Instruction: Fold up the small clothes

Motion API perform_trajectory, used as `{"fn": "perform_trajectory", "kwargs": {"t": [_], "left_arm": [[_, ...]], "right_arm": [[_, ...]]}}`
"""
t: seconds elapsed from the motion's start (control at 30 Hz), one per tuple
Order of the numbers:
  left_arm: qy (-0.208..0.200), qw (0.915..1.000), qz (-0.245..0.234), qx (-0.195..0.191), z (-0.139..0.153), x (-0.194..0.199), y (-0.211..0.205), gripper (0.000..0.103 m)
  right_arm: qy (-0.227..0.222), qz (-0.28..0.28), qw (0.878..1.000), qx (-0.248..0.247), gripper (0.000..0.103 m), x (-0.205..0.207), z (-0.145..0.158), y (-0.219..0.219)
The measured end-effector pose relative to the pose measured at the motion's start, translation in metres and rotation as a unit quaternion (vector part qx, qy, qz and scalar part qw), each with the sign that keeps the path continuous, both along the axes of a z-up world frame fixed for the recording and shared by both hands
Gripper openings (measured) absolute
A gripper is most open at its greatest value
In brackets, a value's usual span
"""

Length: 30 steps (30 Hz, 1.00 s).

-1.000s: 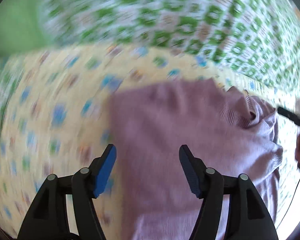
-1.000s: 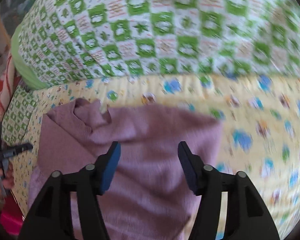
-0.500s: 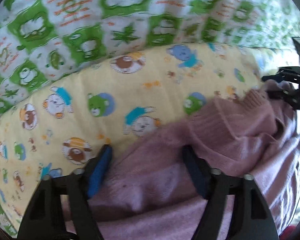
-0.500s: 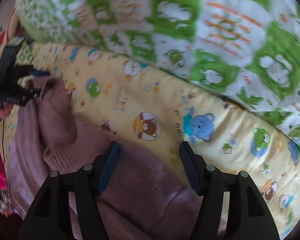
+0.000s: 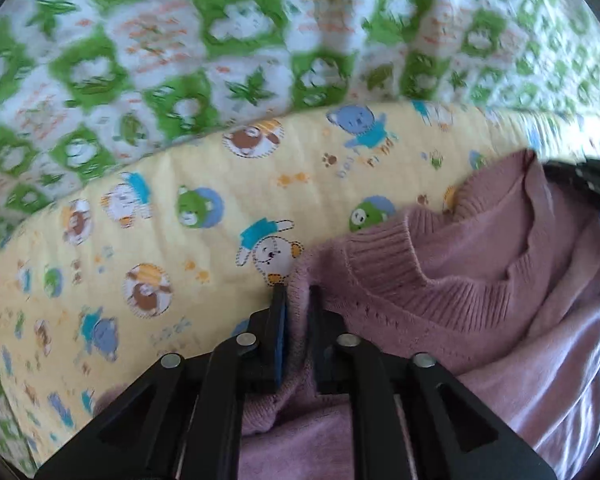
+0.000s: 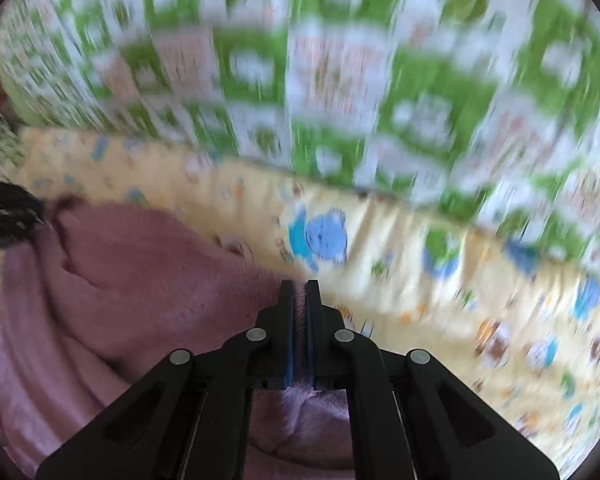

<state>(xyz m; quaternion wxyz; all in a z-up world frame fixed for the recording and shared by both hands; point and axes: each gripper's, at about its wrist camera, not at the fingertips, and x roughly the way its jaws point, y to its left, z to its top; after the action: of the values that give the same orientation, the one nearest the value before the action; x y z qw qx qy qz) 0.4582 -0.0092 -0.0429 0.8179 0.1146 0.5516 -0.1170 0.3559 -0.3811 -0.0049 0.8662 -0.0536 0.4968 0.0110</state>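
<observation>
Green-and-white checked quilt [image 5: 220, 40] fills the upper view of both cameras, smeared by motion in the right wrist view. Below it lies a yellow sheet [image 5: 204, 200] printed with cartoon animals. A mauve knit sweater [image 5: 480, 280] lies on the sheet, ribbed collar [image 5: 384, 264] bunched and raised, body running off the lower frame edge. Left tongs [image 5: 298, 300] are closing, jaws nearly together, with a fold of the sweater's shoulder edge pinched between the pads. Right tongs [image 6: 299, 292] are fully closed on the sweater's opposite top edge, a sliver of knit visible between the jaws. Each view catches the other tongs only as a dark blurred shape at the frame edge. Sleeves and hem not made out; prints in the right view unreadable.
</observation>
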Motion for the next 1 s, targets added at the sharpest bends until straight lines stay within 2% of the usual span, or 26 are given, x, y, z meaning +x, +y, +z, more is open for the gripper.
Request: {"fn": "perform_trajectory", "kwargs": {"t": [0.03, 0.07, 0.13, 0.2, 0.27, 0.37, 0.47, 0.57, 0.7, 0.9, 1.0], "left_arm": [[-0.006, 0.9997, 0.018, -0.014, 0.010, -0.005, 0.006, 0.024], [-0.014, 0.9991, 0.030, -0.028, 0.019, -0.011, 0.011, 0.028], [-0.026, 0.9971, 0.054, -0.048, 0.035, -0.024, 0.030, 0.048], [-0.033, 0.9946, 0.075, -0.064, 0.046, -0.040, 0.046, 0.049], [-0.032, 0.9922, 0.089, -0.081, 0.054, -0.064, 0.063, 0.049], [-0.030, 0.9896, 0.103, -0.096, 0.060, -0.114, 0.087, 0.049], [-0.020, 0.9878, 0.118, -0.099, 0.057, -0.174, 0.091, 0.054], [0.000, 0.9855, 0.135, -0.103, 0.038, -0.221, 0.096, 0.056], [0.038, 0.9782, 0.163, -0.123, 0.013, -0.288, 0.111, 0.059], [0.059, 0.9716, 0.180, -0.142, -0.002, -0.355, 0.120, 0.060], [0.056, 0.9697, 0.186, -0.148, -0.002, -0.380, 0.122, 0.063]], "right_arm": [[-0.009, -0.008, 1.000, 0.009, 0.009, -0.002, 0.004, 0.001], [-0.017, -0.019, 0.999, 0.020, 0.015, -0.006, 0.010, 0.000], [-0.040, -0.051, 0.997, 0.045, 0.026, -0.023, 0.029, -0.005], [-0.073, -0.064, 0.992, 0.086, 0.032, -0.050, 0.050, -0.008], [-0.087, -0.071, 0.988, 0.103, 0.041, -0.076, 0.063, -0.007], [-0.093, -0.074, 0.986, 0.119, 0.043, -0.124, 0.072, -0.004], [-0.078, -0.075, 0.985, 0.134, 0.045, -0.173, 0.073, 0.002], [-0.063, -0.081, 0.985, 0.137, 0.046, -0.220, 0.068, 0.009], [-0.043, -0.105, 0.982, 0.151, 0.046, -0.273, 0.055, 0.018], [-0.032, -0.133, 0.978, 0.159, 0.046, -0.339, 0.047, 0.029], [-0.033, -0.144, 0.976, 0.161, 0.046, -0.368, 0.044, 0.038]]}}
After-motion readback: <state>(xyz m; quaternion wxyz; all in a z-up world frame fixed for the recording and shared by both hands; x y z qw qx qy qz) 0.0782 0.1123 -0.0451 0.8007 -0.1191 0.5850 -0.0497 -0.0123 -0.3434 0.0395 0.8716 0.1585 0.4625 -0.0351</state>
